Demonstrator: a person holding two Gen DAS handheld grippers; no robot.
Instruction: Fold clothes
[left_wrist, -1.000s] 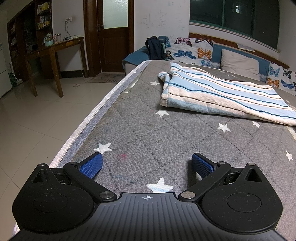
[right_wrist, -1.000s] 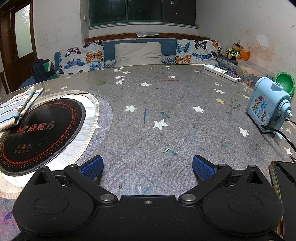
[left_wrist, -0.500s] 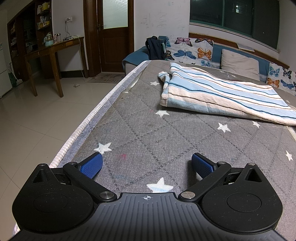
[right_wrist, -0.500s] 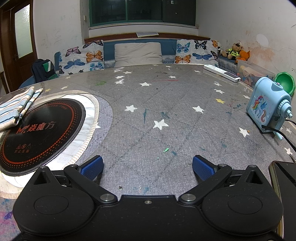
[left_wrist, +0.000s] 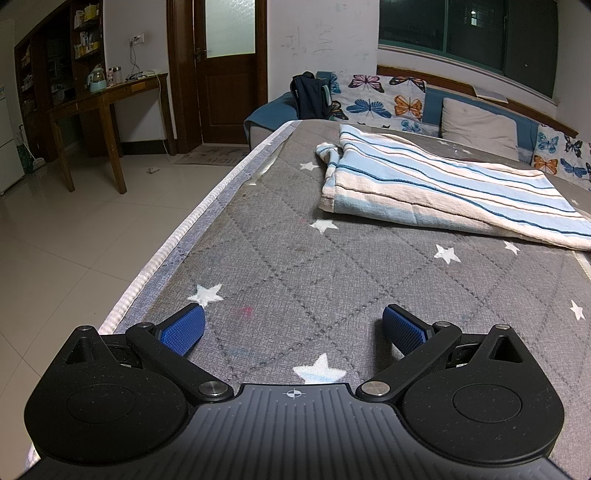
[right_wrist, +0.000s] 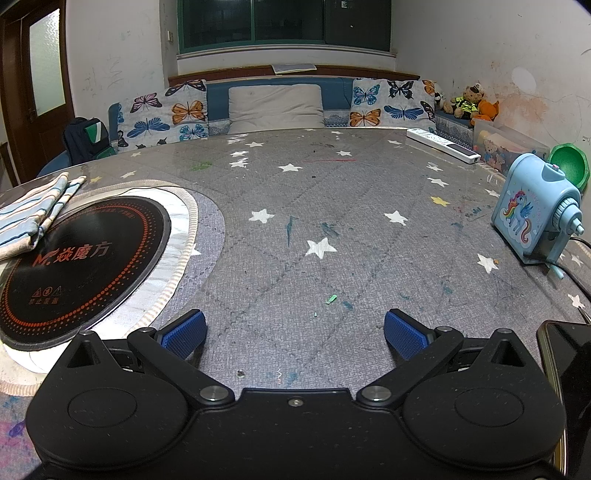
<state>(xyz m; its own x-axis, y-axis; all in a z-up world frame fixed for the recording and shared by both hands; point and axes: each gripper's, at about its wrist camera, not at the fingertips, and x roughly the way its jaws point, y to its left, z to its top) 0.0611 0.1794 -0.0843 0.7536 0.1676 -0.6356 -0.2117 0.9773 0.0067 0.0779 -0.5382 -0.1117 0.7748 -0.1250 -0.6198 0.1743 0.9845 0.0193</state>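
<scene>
A folded blue-and-cream striped cloth (left_wrist: 436, 188) lies on the grey star-patterned table cover (left_wrist: 295, 266), ahead and to the right in the left wrist view. Its end also shows at the far left of the right wrist view (right_wrist: 33, 214), overlapping a black round hotplate (right_wrist: 81, 266). My left gripper (left_wrist: 293, 328) is open and empty, low over the cover near the table's left edge, well short of the cloth. My right gripper (right_wrist: 295, 332) is open and empty over bare cover, to the right of the hotplate.
A blue unicorn pencil sharpener (right_wrist: 535, 218) with a cable stands at the right. A phone (right_wrist: 565, 365) lies by the right gripper. A white power strip (right_wrist: 443, 146) lies at the back. The table edge (left_wrist: 177, 251) drops to tiled floor on the left. A sofa with cushions (right_wrist: 273, 107) runs behind.
</scene>
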